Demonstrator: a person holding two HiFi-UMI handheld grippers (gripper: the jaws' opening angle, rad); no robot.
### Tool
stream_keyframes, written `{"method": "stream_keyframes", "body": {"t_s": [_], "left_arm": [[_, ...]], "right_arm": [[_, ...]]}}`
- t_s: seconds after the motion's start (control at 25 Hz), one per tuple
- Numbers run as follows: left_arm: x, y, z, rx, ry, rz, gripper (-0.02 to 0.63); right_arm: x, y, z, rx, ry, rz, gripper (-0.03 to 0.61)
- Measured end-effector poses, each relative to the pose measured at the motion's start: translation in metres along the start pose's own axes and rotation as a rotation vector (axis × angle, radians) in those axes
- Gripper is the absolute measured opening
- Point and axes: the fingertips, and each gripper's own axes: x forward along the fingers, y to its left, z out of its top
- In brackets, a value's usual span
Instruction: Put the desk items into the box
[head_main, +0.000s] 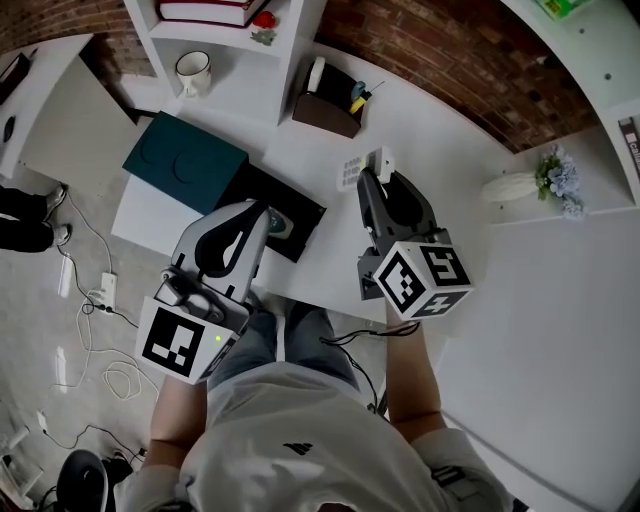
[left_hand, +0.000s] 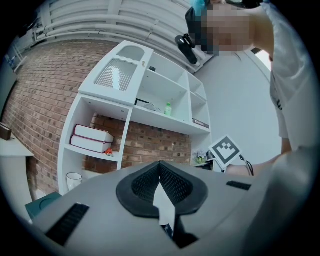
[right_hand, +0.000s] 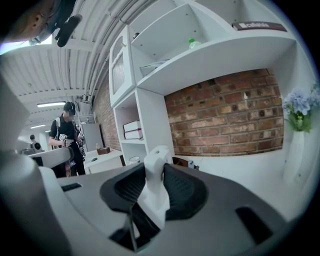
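Observation:
In the head view my right gripper (head_main: 378, 178) hovers over the white desk (head_main: 300, 150), shut on a white plastic item (head_main: 381, 160). In the right gripper view that chunky white item (right_hand: 155, 185) stands upright between the black pads (right_hand: 182, 192) of the right gripper (right_hand: 156, 172). My left gripper (head_main: 262, 215) is over a black mat (head_main: 300, 215) at the desk's near edge. In its own view the left gripper (left_hand: 161, 187) is shut on a thin white flat piece (left_hand: 165, 205); what it is I cannot tell. A teal box (head_main: 185, 160) lies left of the desk.
A brown organiser (head_main: 325, 110) with pens stands at the back of the desk. A small white keypad (head_main: 349, 172) lies beside the right gripper's tip. On the shelf are a mug (head_main: 193, 72) and books (head_main: 205, 10); a flower vase (head_main: 520, 185) stands right. Cables (head_main: 95, 300) trail on the floor.

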Motion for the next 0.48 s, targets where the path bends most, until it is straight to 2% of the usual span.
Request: {"method": "stream_keyframes", "body": {"t_s": [0.2, 0.48], "left_arm": [[-0.014, 0.006, -0.008, 0.001, 0.041, 0.019, 0.012], [-0.031, 0.016, -0.009, 0.006, 0.046, 0.04, 0.014]], "right_arm": [[0.005, 0.018, -0.02, 0.011, 0.035, 0.025, 0.118], [0.015, 0.043, -0.039, 0.015, 0.072, 0.055, 0.118]]}}
